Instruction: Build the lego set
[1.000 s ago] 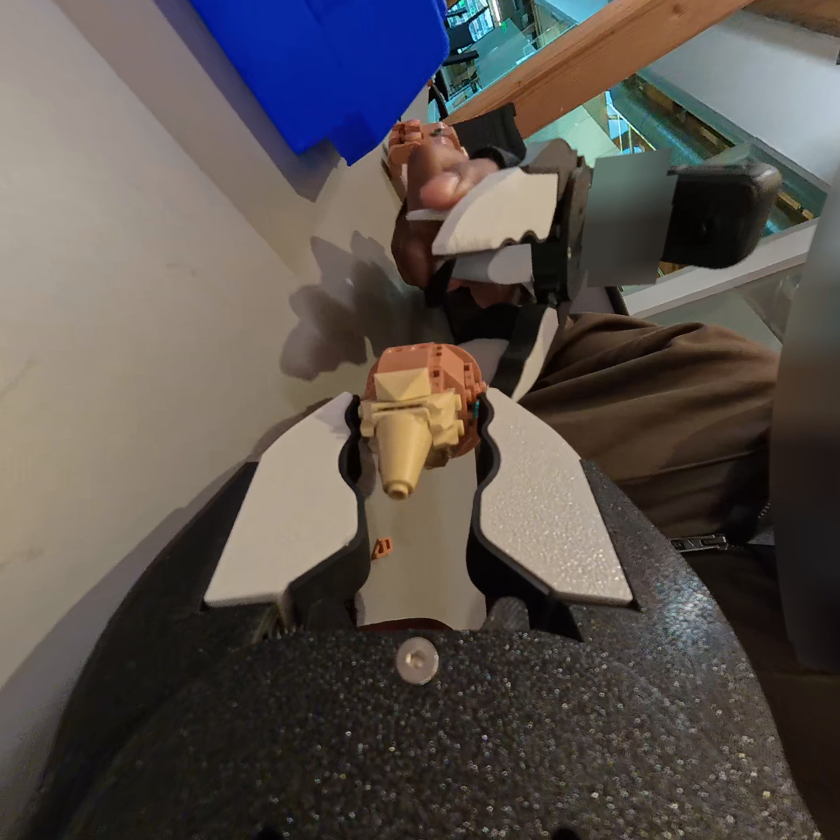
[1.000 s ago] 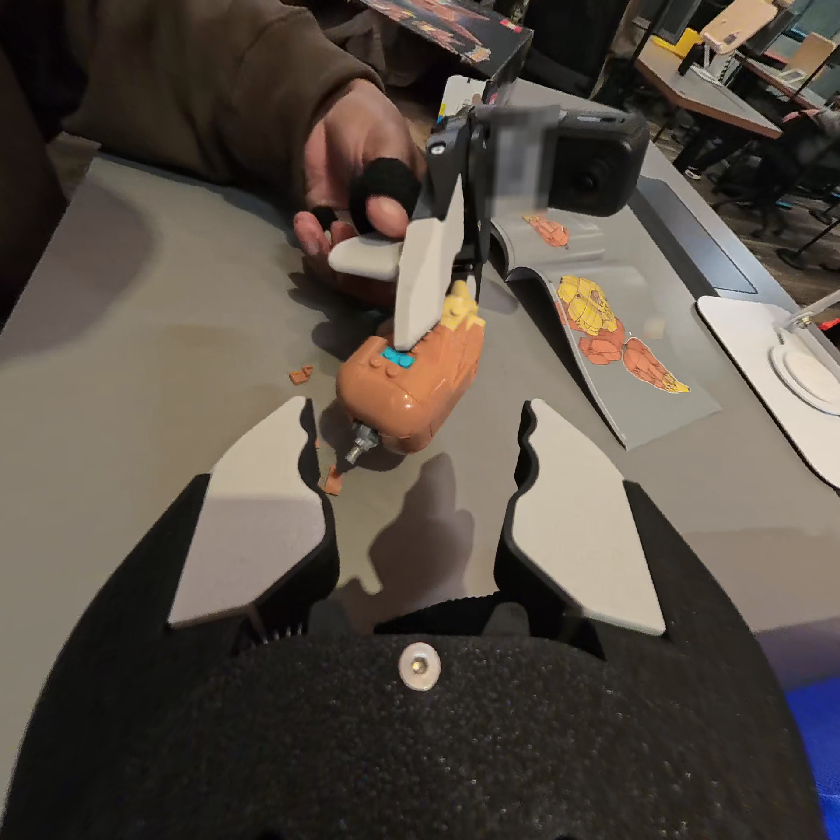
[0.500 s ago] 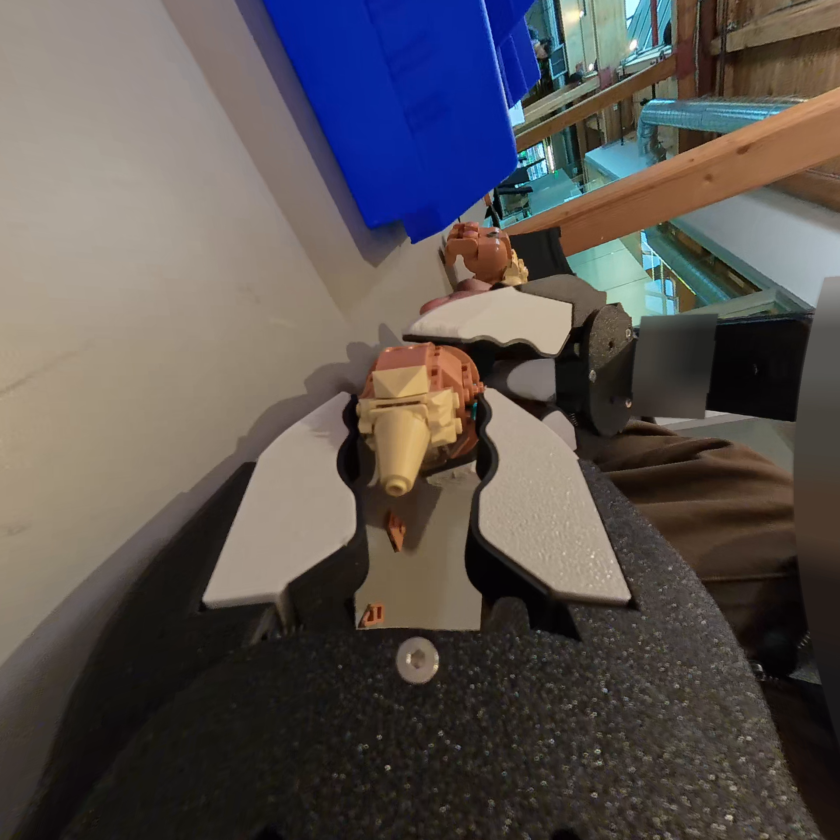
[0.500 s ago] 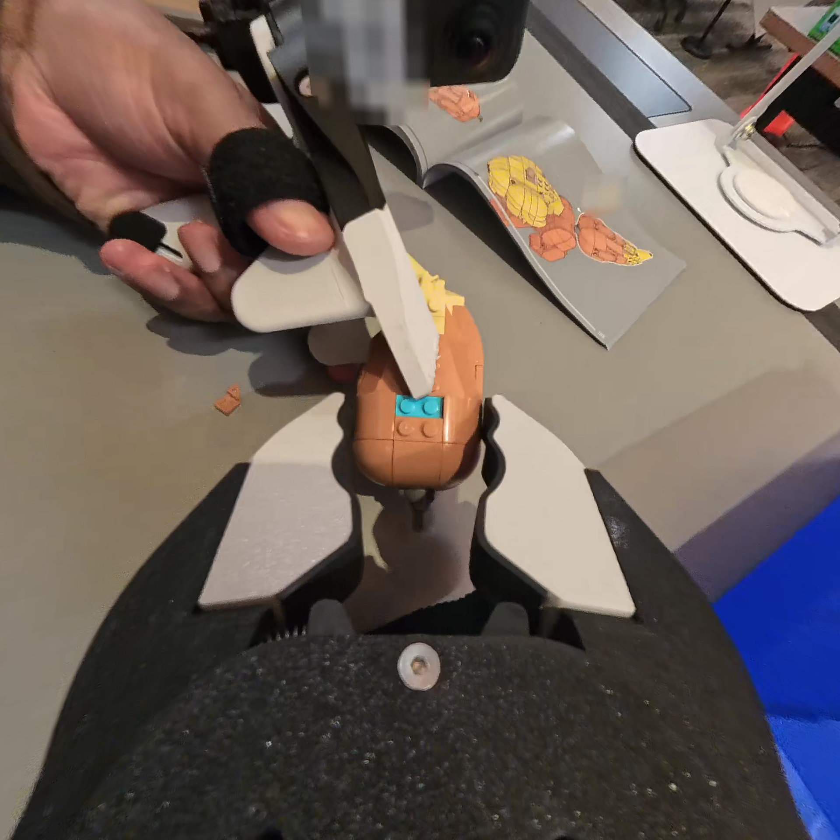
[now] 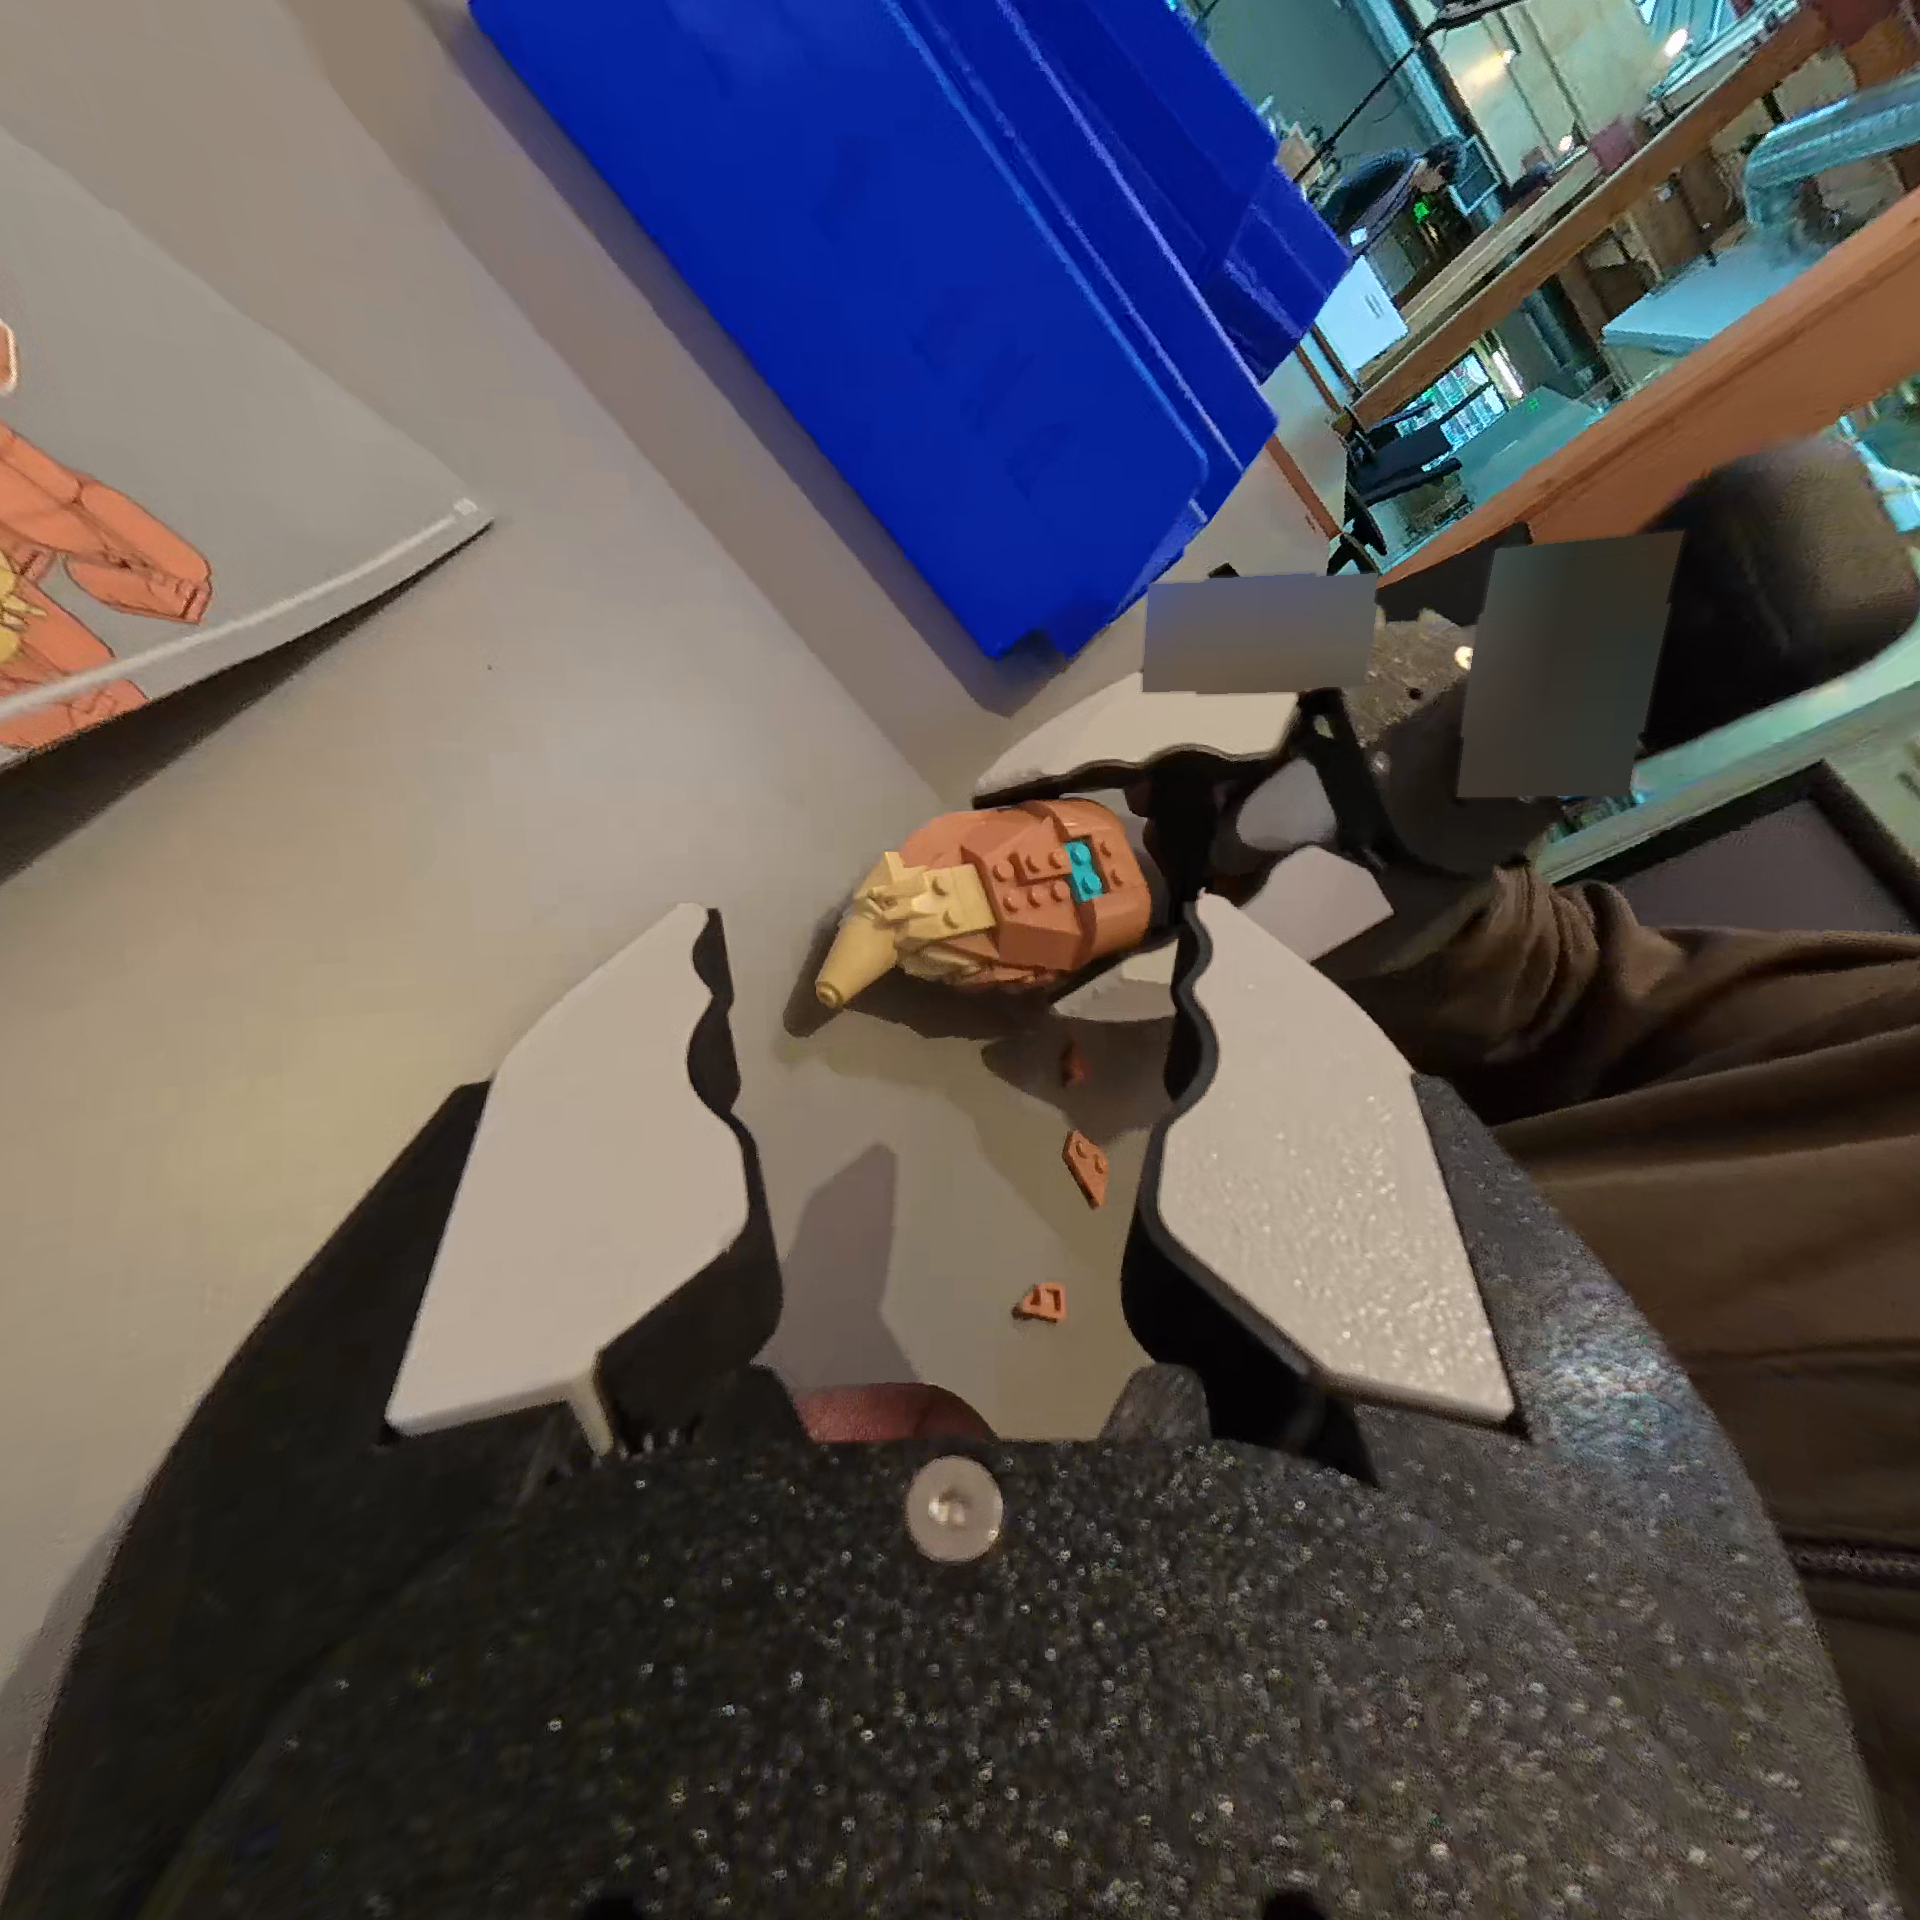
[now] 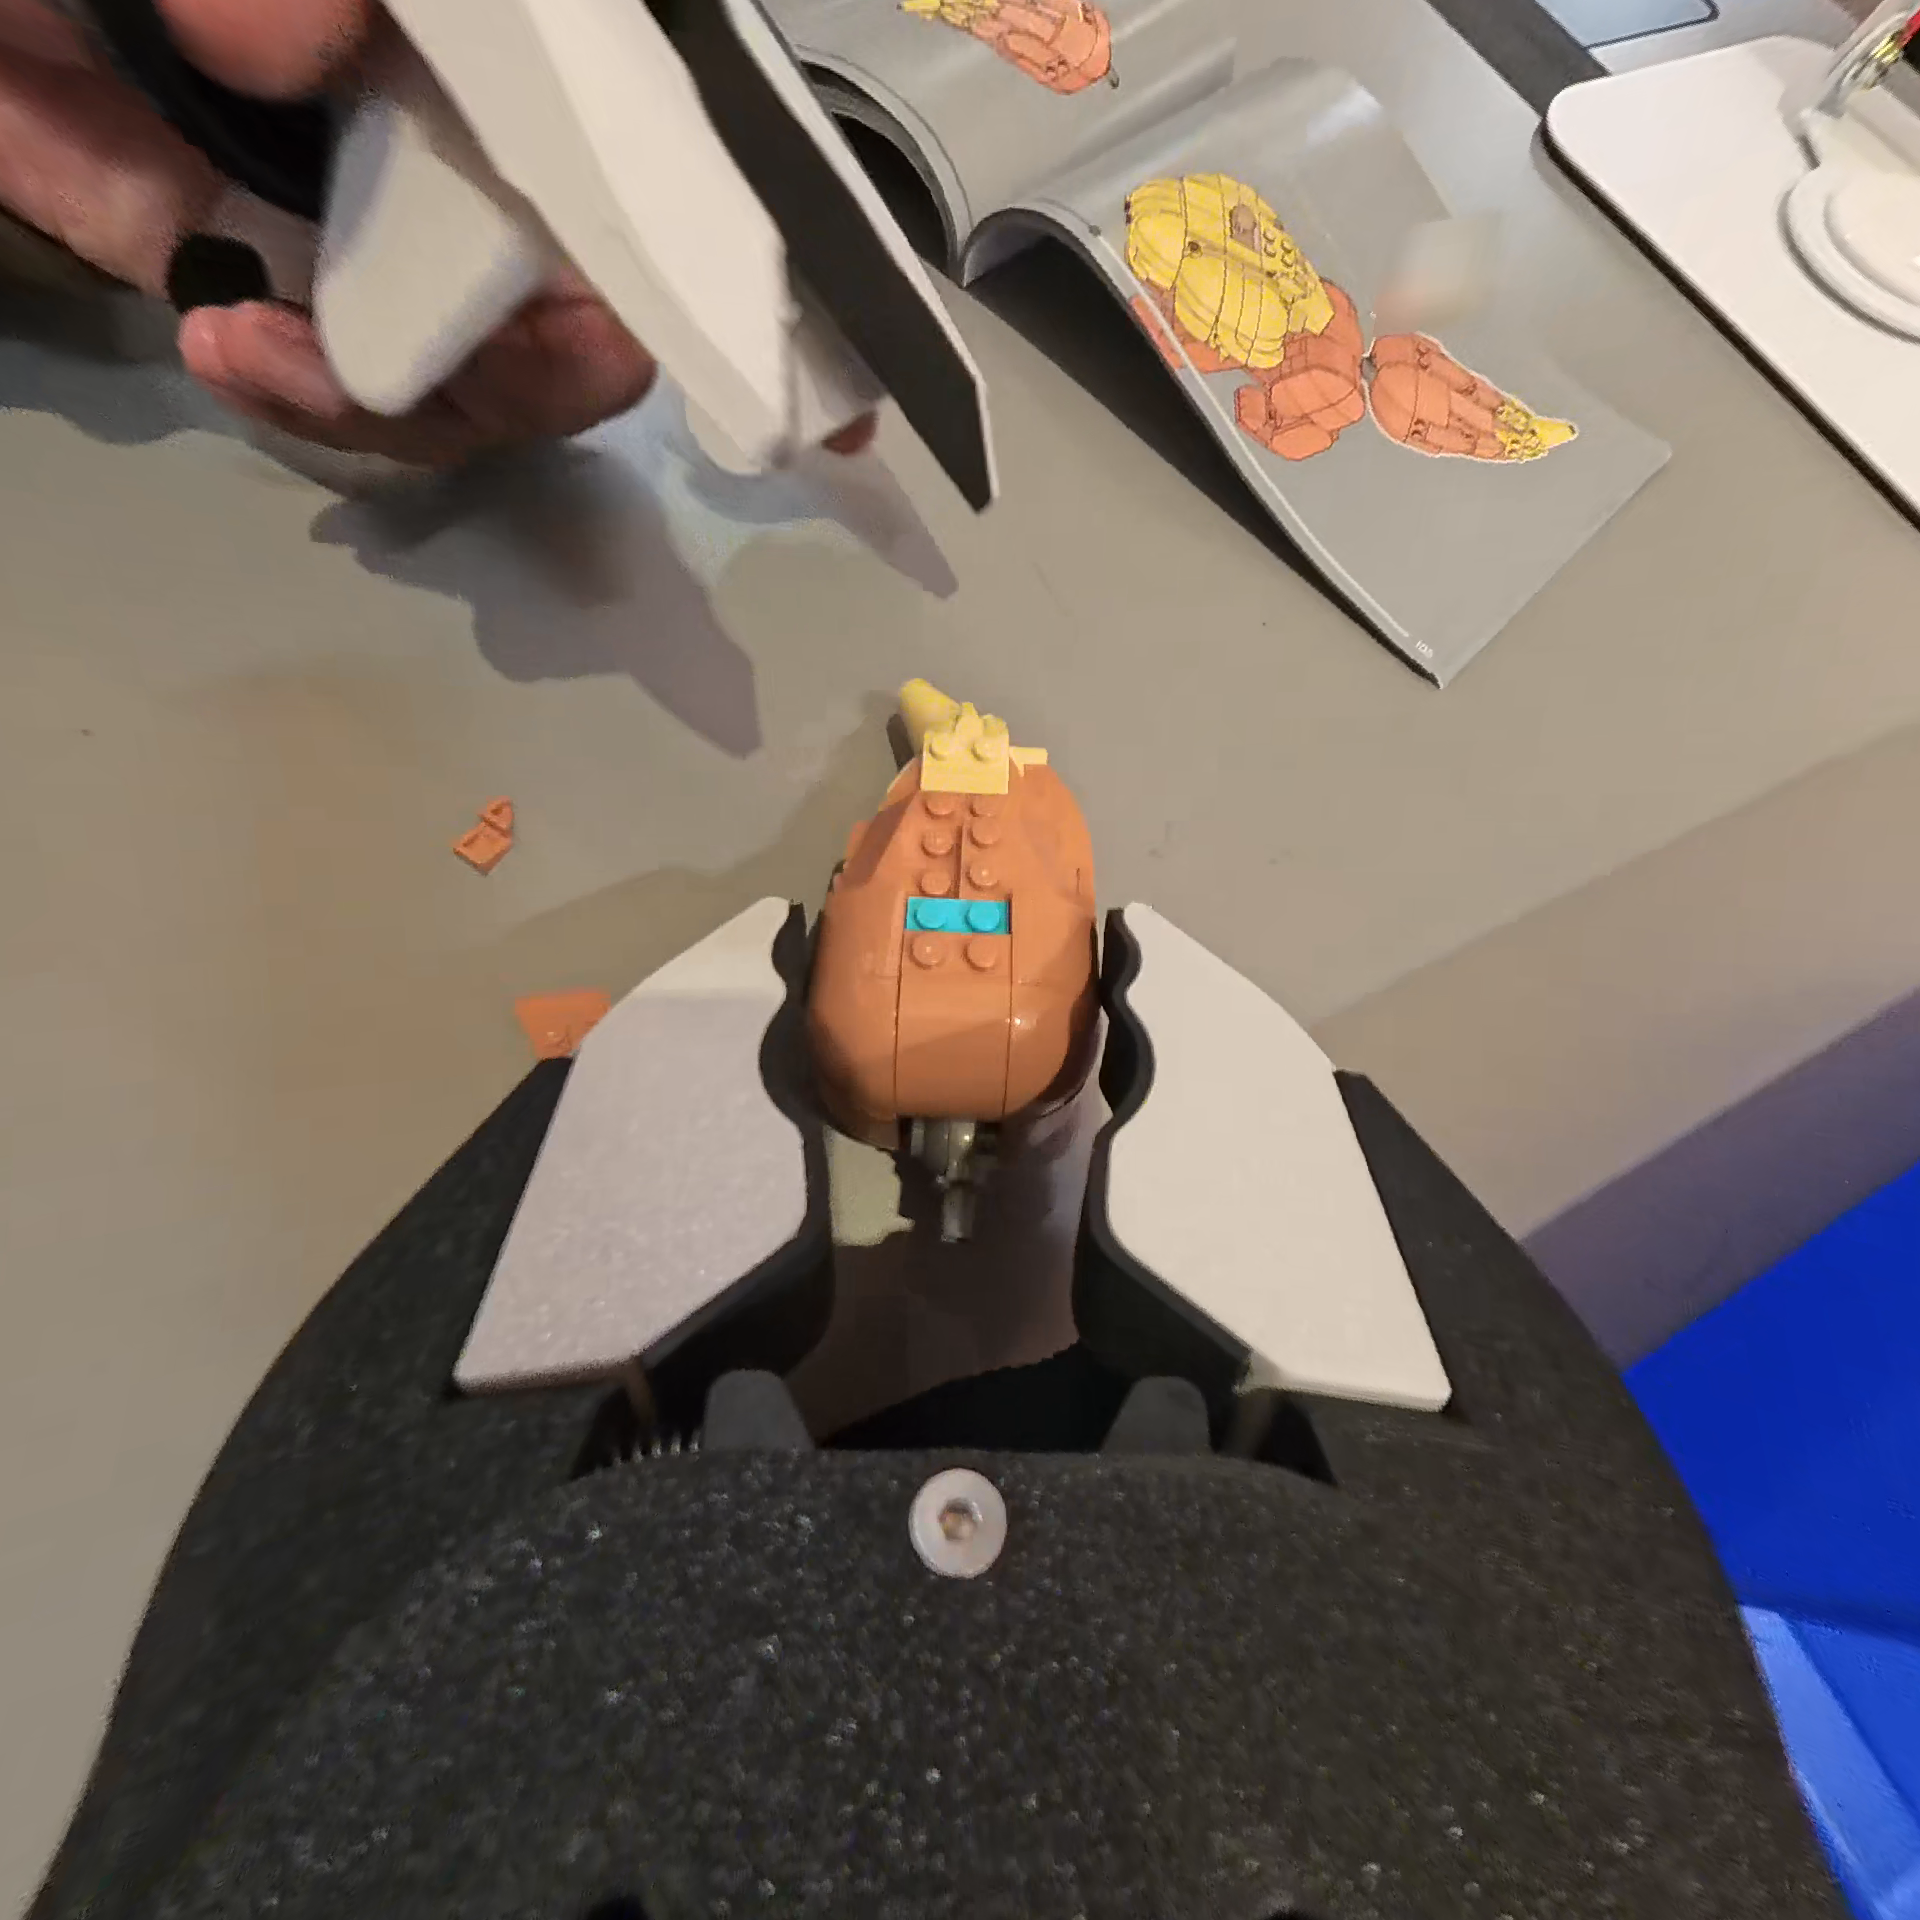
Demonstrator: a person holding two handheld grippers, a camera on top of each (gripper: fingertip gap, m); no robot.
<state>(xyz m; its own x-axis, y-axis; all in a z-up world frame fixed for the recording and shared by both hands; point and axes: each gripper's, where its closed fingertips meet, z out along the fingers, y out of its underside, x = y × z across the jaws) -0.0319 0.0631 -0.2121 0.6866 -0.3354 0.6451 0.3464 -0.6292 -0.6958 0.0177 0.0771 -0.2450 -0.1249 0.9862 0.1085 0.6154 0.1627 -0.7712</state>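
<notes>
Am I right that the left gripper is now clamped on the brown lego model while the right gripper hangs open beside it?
Not quite: the sides are swapped. In the right wrist view the right gripper is clamped on the brown lego model. The left wrist view shows the left gripper hanging open beside it, with nothing between its fingers but small loose pieces on the table.

Two wide-angle wrist cameras, each looking forward and down along its own gripper fingers at a grey table (image 5: 312,935) from close range. Both views share the orange lego model (image 5: 1023,899) (image 6: 951,966): mid-frame in the left view, centre in the right. Both also show the open booklet (image 5: 156,582) (image 6: 1351,364) and blue bin (image 5: 935,312) (image 6: 1787,1403).
</notes>
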